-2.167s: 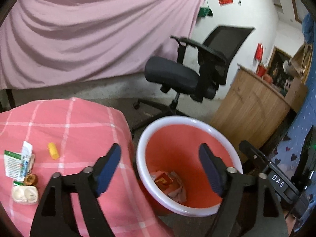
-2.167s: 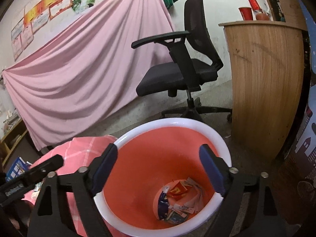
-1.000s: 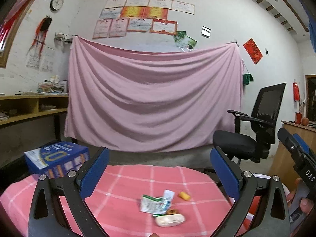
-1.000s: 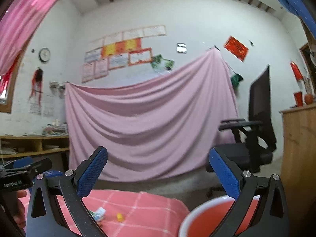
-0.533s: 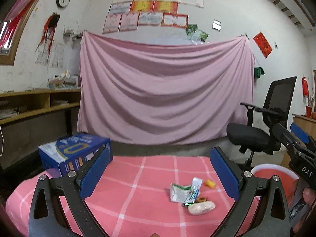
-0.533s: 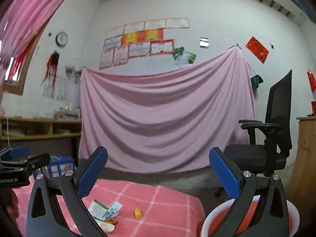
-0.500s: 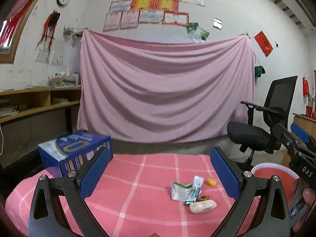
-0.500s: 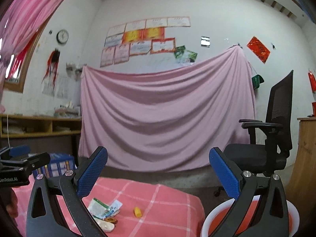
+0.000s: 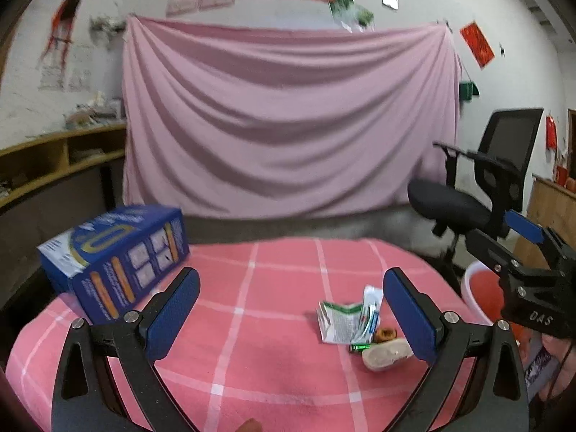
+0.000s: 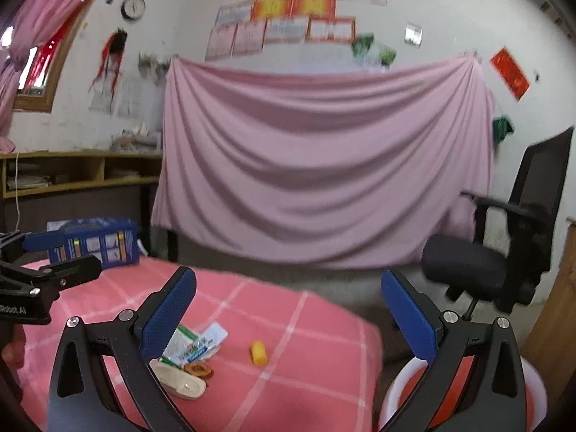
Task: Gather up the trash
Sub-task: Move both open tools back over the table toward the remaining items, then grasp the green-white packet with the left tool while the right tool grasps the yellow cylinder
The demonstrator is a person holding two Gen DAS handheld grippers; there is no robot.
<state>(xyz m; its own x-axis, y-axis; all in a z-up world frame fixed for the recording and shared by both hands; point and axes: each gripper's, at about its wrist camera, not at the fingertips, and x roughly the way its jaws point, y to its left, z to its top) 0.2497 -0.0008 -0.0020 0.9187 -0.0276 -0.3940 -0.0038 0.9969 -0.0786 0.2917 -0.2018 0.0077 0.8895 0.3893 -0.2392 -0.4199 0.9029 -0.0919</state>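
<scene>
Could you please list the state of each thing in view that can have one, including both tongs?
Left tongs: open, empty, above the table.
Right tongs: open, empty.
Wrapper: crumpled, lying on the table.
Yellow piece: lying apart from the pile.
Oval case: lying flat, beside the wrapper.
Bin: upright, open-topped, beside the table.
Blue box: closed, at the table's far left.

White plaster wall (image 10: 432, 7) ahead, hung with paper certificates (image 10: 298, 18), round clock (image 10: 133, 7) upper left, red paper square (image 10: 509, 70) upper right. Wide pink sheet (image 9: 288, 118) draped straight ahead. Wooden shelving (image 10: 79, 172) to the left; black office chair (image 9: 478, 187) to the right, wooden cabinet (image 9: 554, 208) beyond. Curtained window (image 10: 32, 68) far left, daylight showing.
</scene>
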